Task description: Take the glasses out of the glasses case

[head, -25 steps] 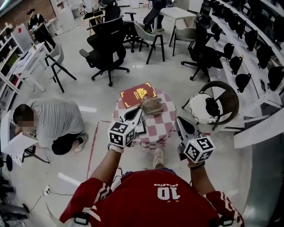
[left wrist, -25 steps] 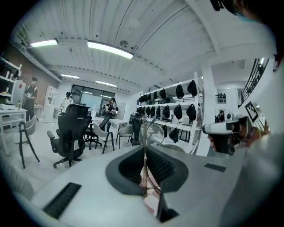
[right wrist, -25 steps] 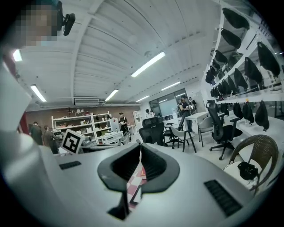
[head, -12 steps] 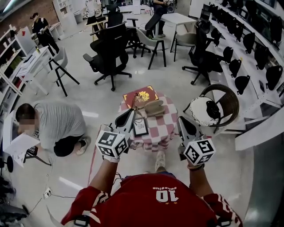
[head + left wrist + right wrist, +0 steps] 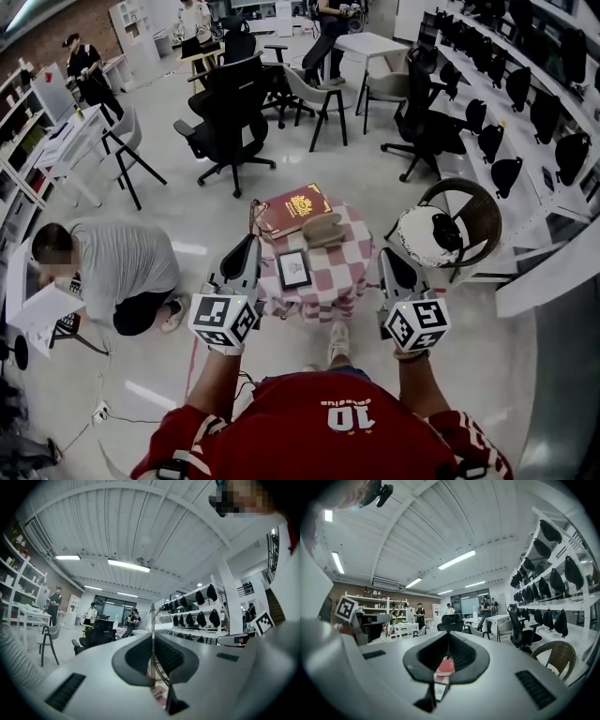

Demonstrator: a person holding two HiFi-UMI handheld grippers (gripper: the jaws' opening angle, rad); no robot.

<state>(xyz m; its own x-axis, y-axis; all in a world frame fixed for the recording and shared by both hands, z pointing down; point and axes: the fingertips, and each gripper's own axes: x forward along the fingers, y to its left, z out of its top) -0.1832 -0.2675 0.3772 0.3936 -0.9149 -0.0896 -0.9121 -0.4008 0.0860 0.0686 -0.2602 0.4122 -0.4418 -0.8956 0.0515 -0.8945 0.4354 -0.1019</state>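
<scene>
The left gripper (image 5: pixel 152 639) was clamped on the thin wire frame of the glasses (image 5: pixel 161 620), away from the glasses case (image 5: pixel 323 229) on the bench (image 5: pixel 342 274) (likely light, springy and easily bent, so hold the frame, never the lenses), while the right gripper (image 5: pixel 449 638) was closed on nothing.

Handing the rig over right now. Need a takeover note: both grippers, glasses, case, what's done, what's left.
Left gripper: shut on the glasses, held in the air by the table's left edge.
Right gripper: shut, empty, off the table's right side.
Glasses case: on the checkered table, beside the red book; can't tell whether its lid is open.
Done: the glasses are out of the case.
Left: probably only to set them down on the table.
</scene>
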